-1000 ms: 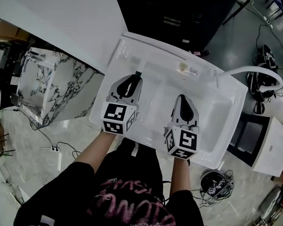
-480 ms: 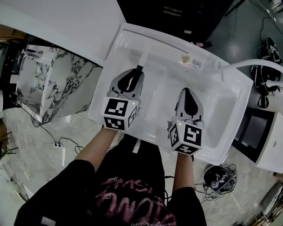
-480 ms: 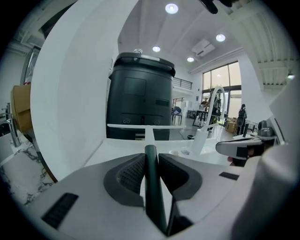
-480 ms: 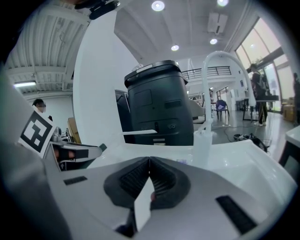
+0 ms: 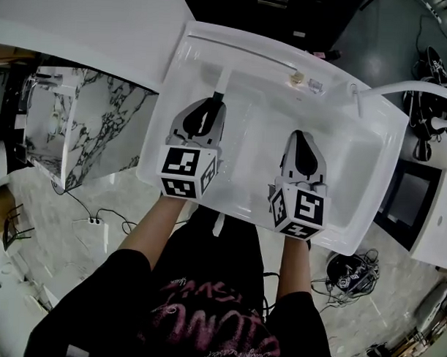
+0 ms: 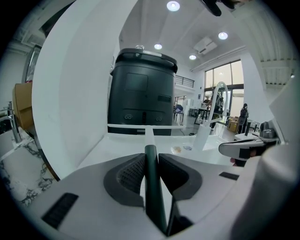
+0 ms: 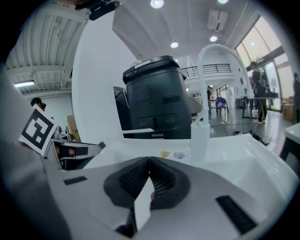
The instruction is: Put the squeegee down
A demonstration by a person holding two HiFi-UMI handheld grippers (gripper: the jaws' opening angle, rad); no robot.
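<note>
left gripper view: left gripper (image 6: 151,158) jaws clamp the squeegee (image 6: 153,197) handle; right gripper (image 7: 149,160) jaws seemingly shut, empty.

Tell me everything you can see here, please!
Sink: one, white, middle of the head view.
Faucet: one, white, arched, sink's right side.
Squeegee: one, dark handle, white blade, clamped in the left gripper.
Small bits: two, yellowish and bluish, sink's far rim.
Bin: one, black, beyond the sink.
Marble cabinet: one, white with dark veins, left of the sink.
Left gripper: one, white and black, shut on the squeegee.
Right gripper: one, white and black, shut, empty.
Arms: two, black sleeves, bottom.
</note>
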